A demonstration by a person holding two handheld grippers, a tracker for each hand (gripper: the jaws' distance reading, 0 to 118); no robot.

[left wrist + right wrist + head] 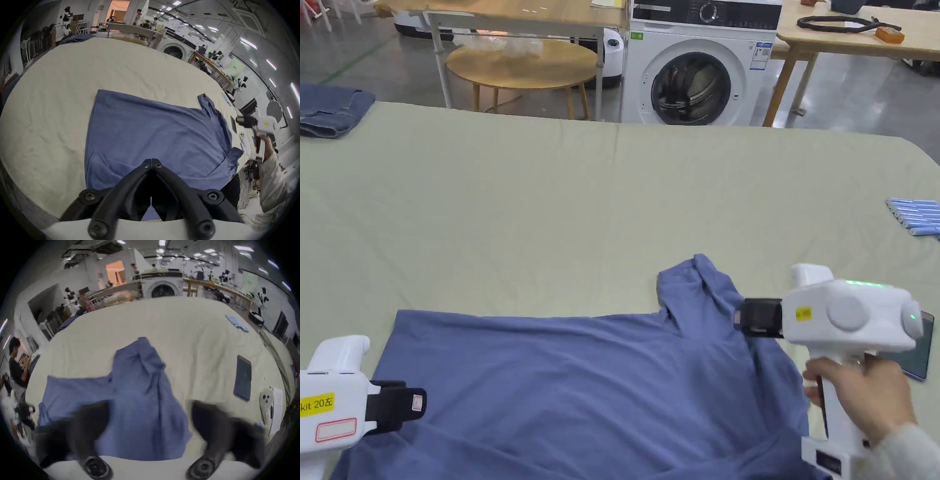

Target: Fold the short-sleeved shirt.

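Note:
A blue short-sleeved shirt [581, 387] lies spread on the pale cloth-covered table [550, 200], with one sleeve [700, 281] sticking up toward the far side. My left gripper [417, 400] hovers at the shirt's left edge. In the left gripper view its jaws [151, 160] meet, with nothing between them, above the shirt [154, 129]. My right gripper [739, 317], held by a hand, hangs over the shirt near that sleeve. In the right gripper view, which is blurred, its jaws [149, 412] stand wide apart over the shirt [138, 386].
A dark phone [920, 356] lies on the table just right of the right gripper. A row of light-blue items [915, 215] sits at the right edge. Folded jeans [331, 109] rest at the far left corner. A washing machine [690, 69] stands beyond the table.

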